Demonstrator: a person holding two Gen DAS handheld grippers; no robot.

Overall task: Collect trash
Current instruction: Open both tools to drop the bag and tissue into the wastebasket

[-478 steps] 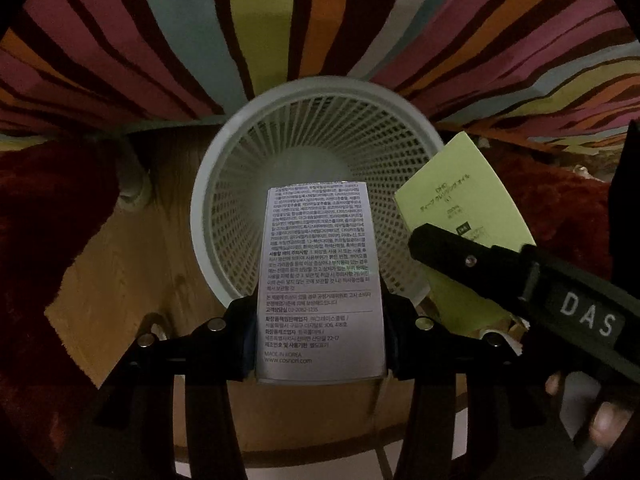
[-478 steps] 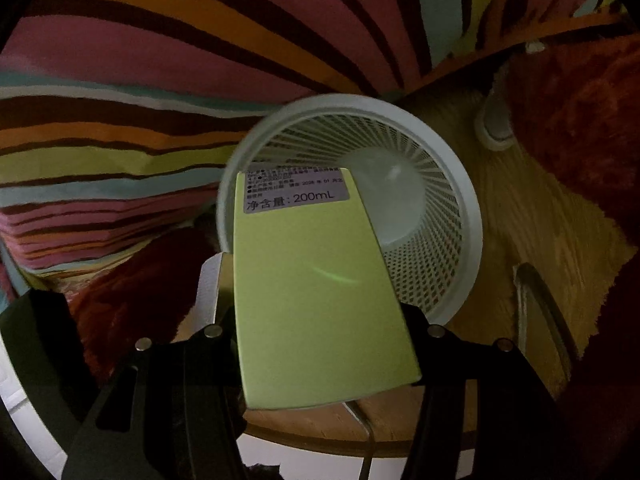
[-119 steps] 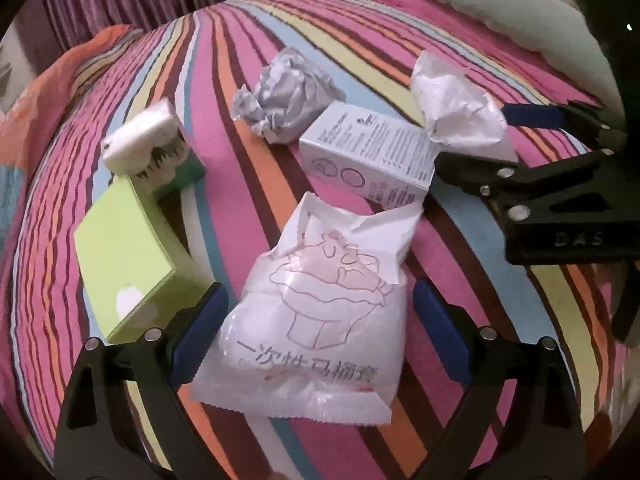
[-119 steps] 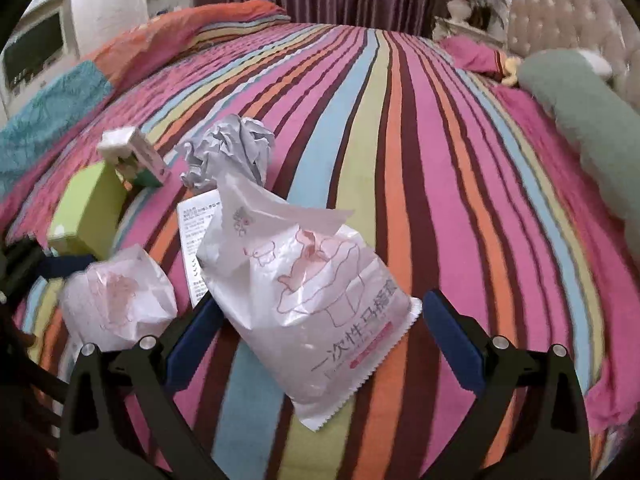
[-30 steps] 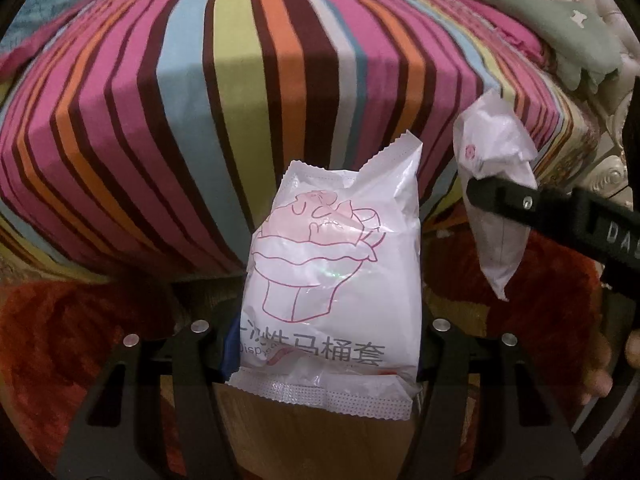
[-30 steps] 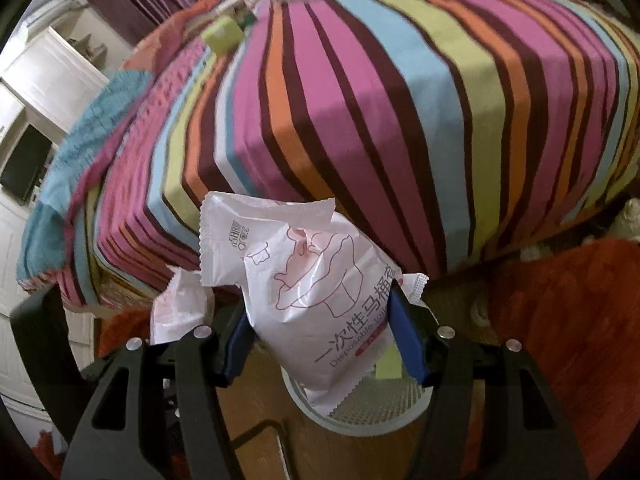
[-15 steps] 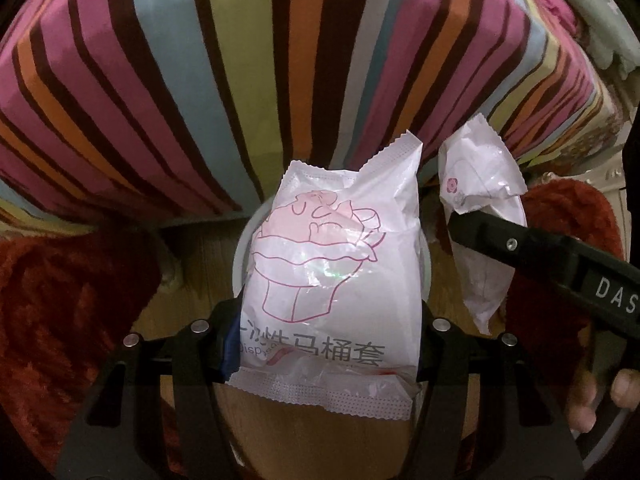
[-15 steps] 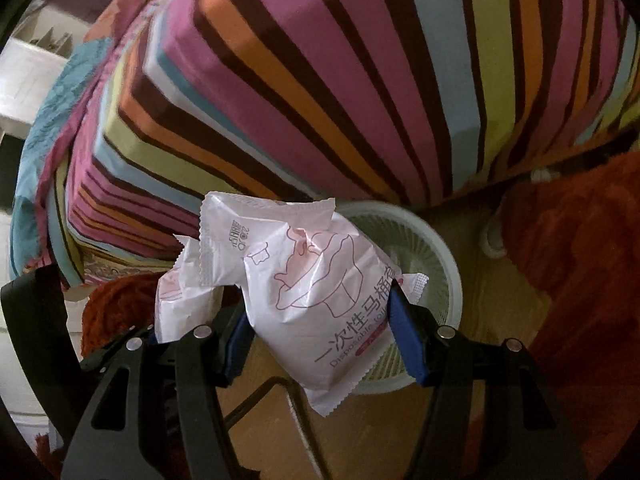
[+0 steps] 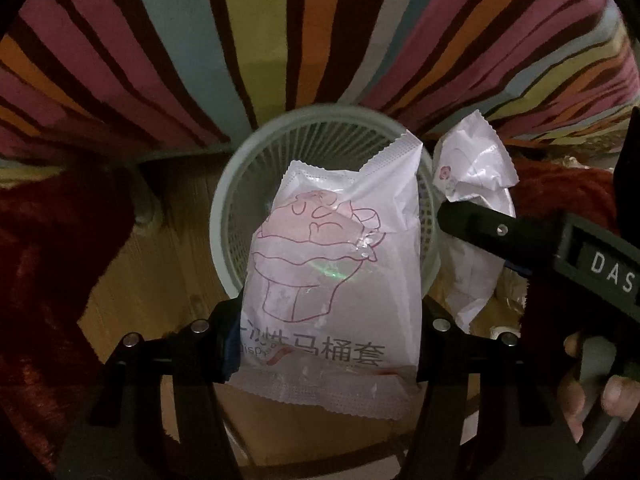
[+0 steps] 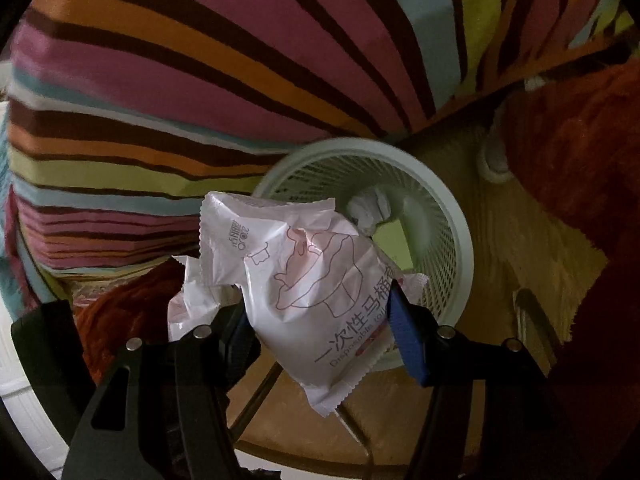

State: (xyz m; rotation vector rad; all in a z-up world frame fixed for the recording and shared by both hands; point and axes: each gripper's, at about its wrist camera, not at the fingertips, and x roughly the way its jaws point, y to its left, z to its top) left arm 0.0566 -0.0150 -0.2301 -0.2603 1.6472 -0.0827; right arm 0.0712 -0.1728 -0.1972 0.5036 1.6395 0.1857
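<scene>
The left tool is clamped on a white packet printed with a pink toilet drawing, held over the white mesh basket on the wooden floor. To its right, the right tool pinches a crumpled second packet, seemingly beside the basket's rim. The striped bedspread hangs behind; a red rug lies left.

wooden floor, mesh wastebasket, red rug

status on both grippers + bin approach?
Left gripper shut on white packet, right gripper shut on second white packet. Both over mesh wastebasket. Nothing blocking the opening.
</scene>
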